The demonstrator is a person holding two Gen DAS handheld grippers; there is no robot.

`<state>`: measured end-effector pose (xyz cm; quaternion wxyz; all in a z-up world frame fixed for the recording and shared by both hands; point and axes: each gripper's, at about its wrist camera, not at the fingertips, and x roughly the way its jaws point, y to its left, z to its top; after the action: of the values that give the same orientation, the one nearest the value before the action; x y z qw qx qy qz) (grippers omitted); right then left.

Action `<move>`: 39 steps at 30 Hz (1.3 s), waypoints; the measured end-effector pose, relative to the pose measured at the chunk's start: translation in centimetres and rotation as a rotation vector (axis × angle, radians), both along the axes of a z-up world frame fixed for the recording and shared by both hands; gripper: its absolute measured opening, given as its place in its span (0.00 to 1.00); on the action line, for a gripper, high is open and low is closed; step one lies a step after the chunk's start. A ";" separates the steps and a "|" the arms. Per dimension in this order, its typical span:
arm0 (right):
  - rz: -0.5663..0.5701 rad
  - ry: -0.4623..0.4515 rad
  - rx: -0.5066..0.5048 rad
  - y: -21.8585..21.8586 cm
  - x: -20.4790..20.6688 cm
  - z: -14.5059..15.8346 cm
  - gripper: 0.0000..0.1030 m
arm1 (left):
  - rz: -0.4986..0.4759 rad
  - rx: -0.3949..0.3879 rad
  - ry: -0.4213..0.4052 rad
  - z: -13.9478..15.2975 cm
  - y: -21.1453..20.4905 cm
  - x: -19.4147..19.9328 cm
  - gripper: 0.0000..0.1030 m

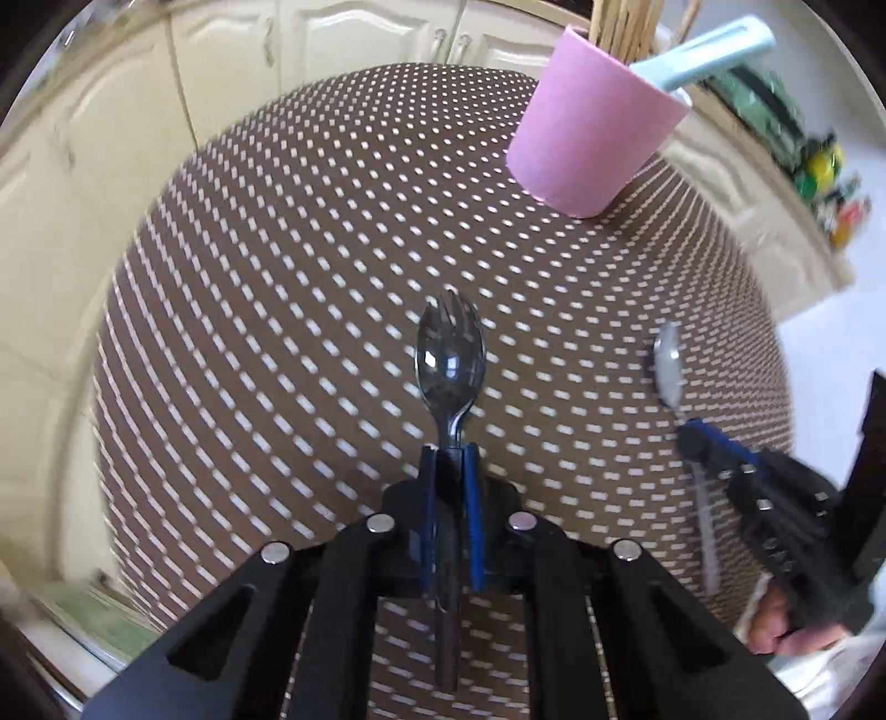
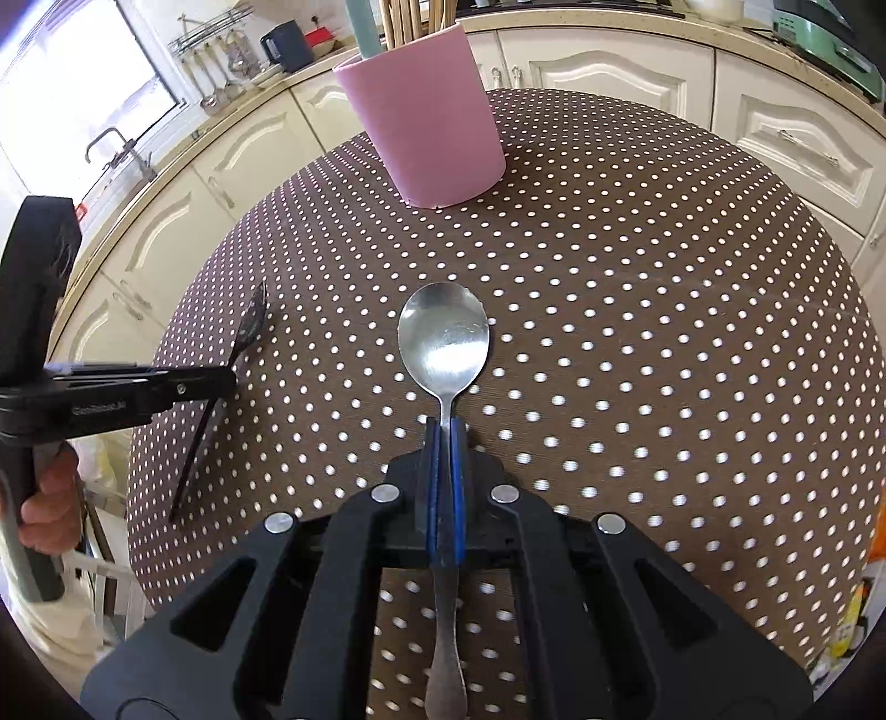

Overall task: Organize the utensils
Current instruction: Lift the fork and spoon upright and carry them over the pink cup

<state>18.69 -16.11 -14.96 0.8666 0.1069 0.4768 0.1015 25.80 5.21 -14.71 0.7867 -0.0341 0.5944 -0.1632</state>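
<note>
Nearest my left camera, my left gripper [image 1: 449, 450] has its jaws pinched narrow on the neck of a dark spork [image 1: 451, 354], whose handle runs back between the blue pads and whose bowl and tines reach out over the surface [image 1: 310, 310], a round top under a brown cloth with white dots. On my right camera, my right gripper [image 2: 444, 427] is clamped tight on the stem of a silver spoon [image 2: 443, 338], bowl up and pointing ahead. From the right view I see the left gripper side on at the left edge, the spork angled down with its handle end at the cloth; I cannot tell whether it touches. A hand [image 2: 47, 512] grips that tool's handle. Farther off, near the far rim, stands a pink cup [image 2: 423, 116] holding wooden sticks [image 2: 412, 19] and a pale blue handle [image 1: 714, 52]. Beyond it run cream cabinets [image 2: 609, 72].
</note>
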 end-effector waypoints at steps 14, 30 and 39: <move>-0.053 -0.180 0.057 -5.3 -2.5 4.6 0.04 | 0.022 -0.030 -0.278 4.4 -2.4 -4.2 0.09; -0.156 -0.452 0.044 -4.6 -1.0 12.4 0.04 | 0.046 -0.055 -0.685 13.1 -6.8 -4.4 0.09; -0.210 -0.509 0.064 -4.9 2.5 16.4 0.04 | 0.084 -0.086 -0.780 16.4 -7.4 -0.8 0.10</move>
<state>21.17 -21.03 1.43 0.9605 0.1543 0.2263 0.0498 25.03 -2.15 1.70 0.9573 -0.0267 0.2417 -0.1566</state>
